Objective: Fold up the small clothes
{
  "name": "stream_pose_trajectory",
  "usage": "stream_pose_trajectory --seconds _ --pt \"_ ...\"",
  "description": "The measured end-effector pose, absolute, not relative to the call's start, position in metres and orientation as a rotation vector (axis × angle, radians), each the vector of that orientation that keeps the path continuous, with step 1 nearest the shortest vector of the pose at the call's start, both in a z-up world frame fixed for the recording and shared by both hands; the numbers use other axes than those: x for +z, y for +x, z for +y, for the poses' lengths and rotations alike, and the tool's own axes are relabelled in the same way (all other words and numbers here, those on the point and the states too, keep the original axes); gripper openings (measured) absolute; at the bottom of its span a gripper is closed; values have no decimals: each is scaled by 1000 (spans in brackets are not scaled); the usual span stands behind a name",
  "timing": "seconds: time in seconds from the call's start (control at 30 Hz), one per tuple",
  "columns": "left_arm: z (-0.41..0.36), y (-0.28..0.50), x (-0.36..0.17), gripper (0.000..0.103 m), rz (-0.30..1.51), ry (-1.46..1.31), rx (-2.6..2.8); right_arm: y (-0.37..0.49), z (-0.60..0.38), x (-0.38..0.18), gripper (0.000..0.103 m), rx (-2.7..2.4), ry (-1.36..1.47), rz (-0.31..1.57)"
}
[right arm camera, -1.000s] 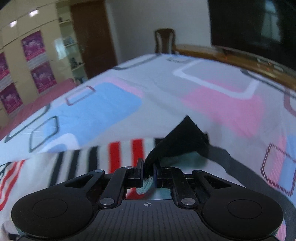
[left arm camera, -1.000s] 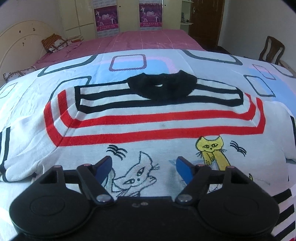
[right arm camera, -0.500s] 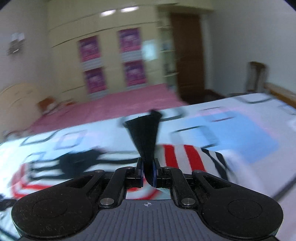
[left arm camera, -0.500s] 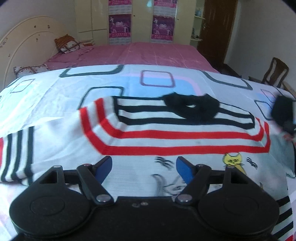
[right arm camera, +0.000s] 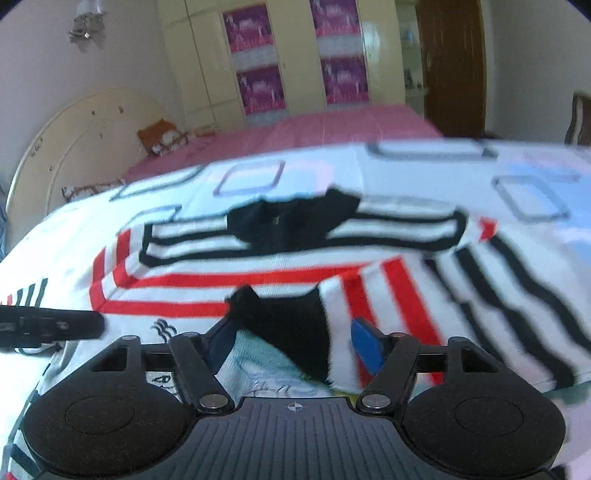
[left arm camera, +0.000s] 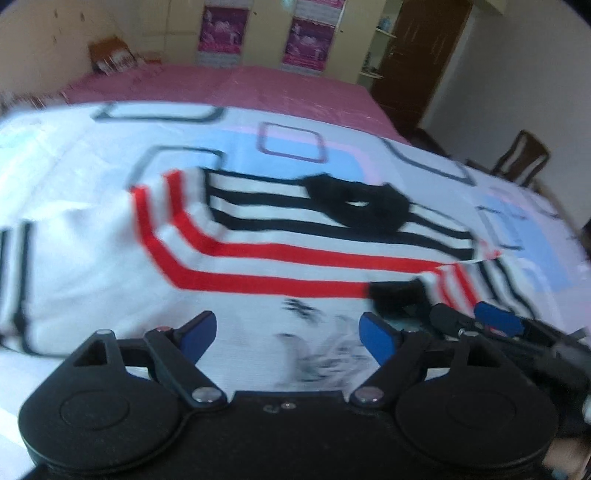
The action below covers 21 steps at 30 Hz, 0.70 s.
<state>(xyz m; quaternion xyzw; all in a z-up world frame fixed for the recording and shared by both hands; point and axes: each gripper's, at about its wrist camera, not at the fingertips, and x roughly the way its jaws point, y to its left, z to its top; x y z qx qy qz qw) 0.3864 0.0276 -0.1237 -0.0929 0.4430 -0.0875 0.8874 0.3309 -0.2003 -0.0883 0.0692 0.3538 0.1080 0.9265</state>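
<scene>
**One striped sweater on the bed, right sleeve folded over, both grippers letting go**

No container shows in either view; the only thing bearing anything is the bed, whose patterned cover [left arm camera: 303, 147] carries the garment.

There is one sweater [left arm camera: 258, 266]: white, with red and black stripes and a black collar [left arm camera: 362, 206]. It lies flat on the cover straight ahead of the left gripper [left arm camera: 288, 336], collar at the far end, and its body runs under that gripper's fingertips. The left jaws are opening and stand wide, with bare knit beneath them and nothing between the blue pads.

The right gripper [right arm camera: 291, 343] sits just beside the left one, on its right. Its jaws are opening too. The black cuff [right arm camera: 291, 328] of the right sleeve lies between the fingers, and the pads no longer press on it. That sleeve [right arm camera: 491, 295] is folded inward across the sweater's chest, running off to the right of the gripper.

Counted: one sweater, one sleeve folded over, one sleeve spread out to the left [left arm camera: 55, 266], two grippers. Behind the collar, two purple posters [left arm camera: 306, 33] hang on the cupboard doors in the left view, four in the right view. One wooden chair [left arm camera: 521, 158] stands far right.
</scene>
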Motion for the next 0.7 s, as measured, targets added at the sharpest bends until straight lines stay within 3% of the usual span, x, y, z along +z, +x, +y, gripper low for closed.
stream_pose_trajectory --seconds 0.1,0.27,0.37,0.4,0.47,0.5,0.7 --pt "10 396 -134 82 975 -285 -276 317 -217 -80 68 173 100 707" --pt "-25 417 -159 67 1053 -354 -352 296 -258 -88 68 39 23 721" --pt "-38 426 -173 52 1074 -379 -353 288 -286 -98 68 -32 48 759" --pt "-40 425 -173 41 1049 -380 -353 286 -293 -101 68 -51 52 766" --pt "-45 427 -175 27 1032 -354 -344 283 -307 -106 68 -86 66 784" --pt "-45 426 -175 13 1016 -357 -359 283 -313 -109 68 -98 79 793" --pt "-35 427 -145 9 917 -393 -413 293 -333 -122 67 -118 153 823"
